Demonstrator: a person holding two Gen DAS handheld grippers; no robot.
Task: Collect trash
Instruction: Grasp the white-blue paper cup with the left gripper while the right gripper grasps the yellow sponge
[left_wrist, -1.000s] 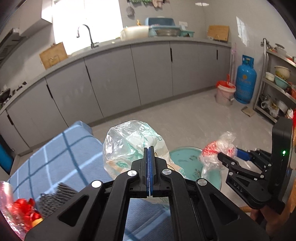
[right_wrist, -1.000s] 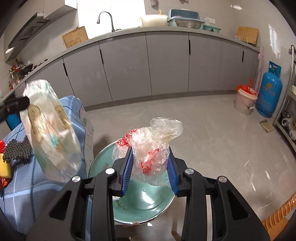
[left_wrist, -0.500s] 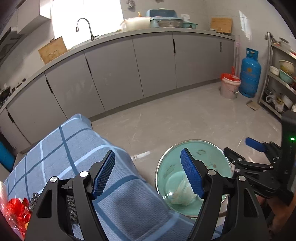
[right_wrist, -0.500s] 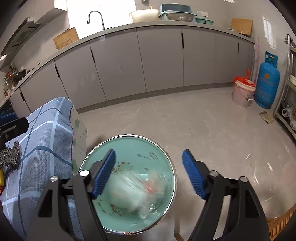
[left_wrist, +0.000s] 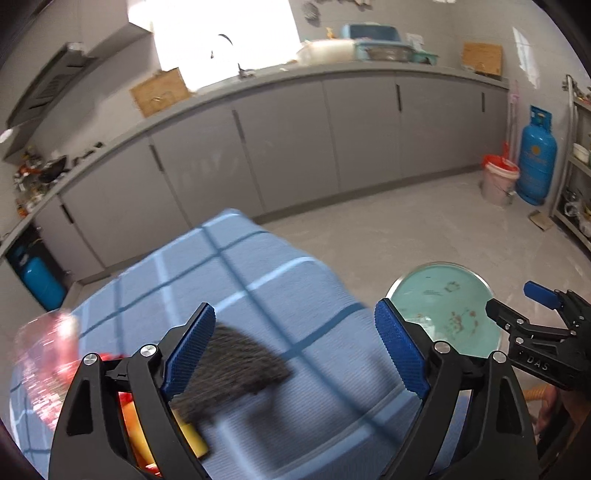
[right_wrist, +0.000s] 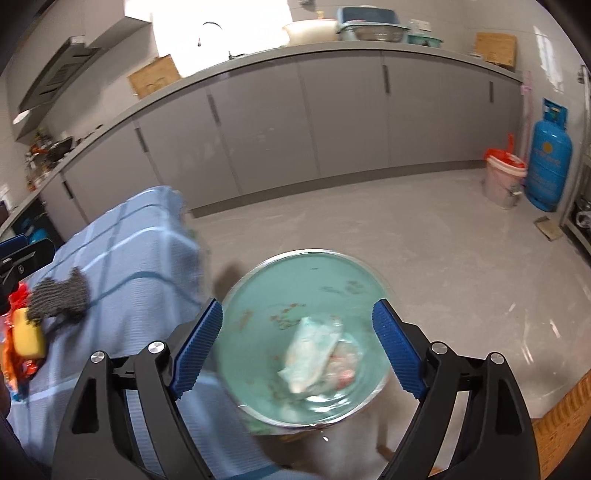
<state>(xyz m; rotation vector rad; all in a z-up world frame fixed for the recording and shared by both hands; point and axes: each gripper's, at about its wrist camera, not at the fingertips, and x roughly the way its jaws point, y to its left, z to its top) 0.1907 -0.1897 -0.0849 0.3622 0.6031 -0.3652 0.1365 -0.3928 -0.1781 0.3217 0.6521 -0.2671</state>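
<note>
The left gripper (left_wrist: 295, 354) is seen with its blue pads (left_wrist: 400, 356) spread wide and opening more, and nothing is held between them. Below it, a dark scrubby pad (left_wrist: 229, 369) lies on the blue checked cloth (left_wrist: 258, 266), with a yellow thing (left_wrist: 192, 437) and red wrappers (left_wrist: 48, 354) just beside it. The right gripper (right_wrist: 297, 349) is spread wide too and opening more, and nothing is pinched. It hangs over the green bowl (right_wrist: 306, 273), where two crumpled bags (right_wrist: 317, 358) are lying.

Trouble could come next. The trash left on the cloth is soft and thin, so the cloth itself could be pinched with it and pulled. The red wrappers lie near the cloth's edge and could be pushed off. The two grippers are near each other, so they could be bumped together. The bowl may be knocked if the right gripper is swung low.

In the right wrist view, the bags inside the bowl are shown clearly. In the left wrist view, most of the bowl's bottom is hidden behind a finger, and the bags cannot be made out. The right gripper is seen from the side there.
</note>
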